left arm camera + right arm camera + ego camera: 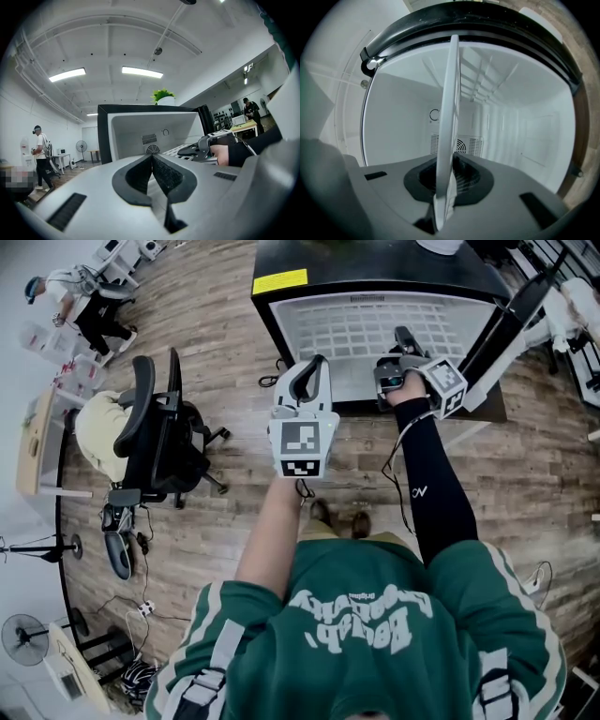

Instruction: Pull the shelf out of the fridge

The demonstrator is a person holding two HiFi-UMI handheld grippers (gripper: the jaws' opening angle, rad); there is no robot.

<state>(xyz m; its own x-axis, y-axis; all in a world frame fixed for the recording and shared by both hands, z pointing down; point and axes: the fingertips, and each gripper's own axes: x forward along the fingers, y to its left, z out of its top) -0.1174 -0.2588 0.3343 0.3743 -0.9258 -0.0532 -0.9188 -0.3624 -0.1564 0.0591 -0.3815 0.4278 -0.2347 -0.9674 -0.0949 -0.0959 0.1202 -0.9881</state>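
A small black fridge (375, 282) stands open on the wooden floor, and its white wire shelf (366, 334) lies flat in the opening. My right gripper (403, 343) is shut on the shelf's front edge. The right gripper view shows the shelf (451, 117) edge-on, clamped between the jaws of the right gripper (447, 183), with the white fridge interior (393, 126) behind it. My left gripper (309, 376) hovers just in front of the fridge, left of the shelf. In its own view the left gripper (152, 161) is shut with nothing between its pads.
The fridge door (511, 324) hangs open to the right. A black office chair (159, 427) stands to the left, cables and a fan (23, 638) further left. A person (84, 306) works at the far left. A potted plant (163, 96) sits on the fridge top.
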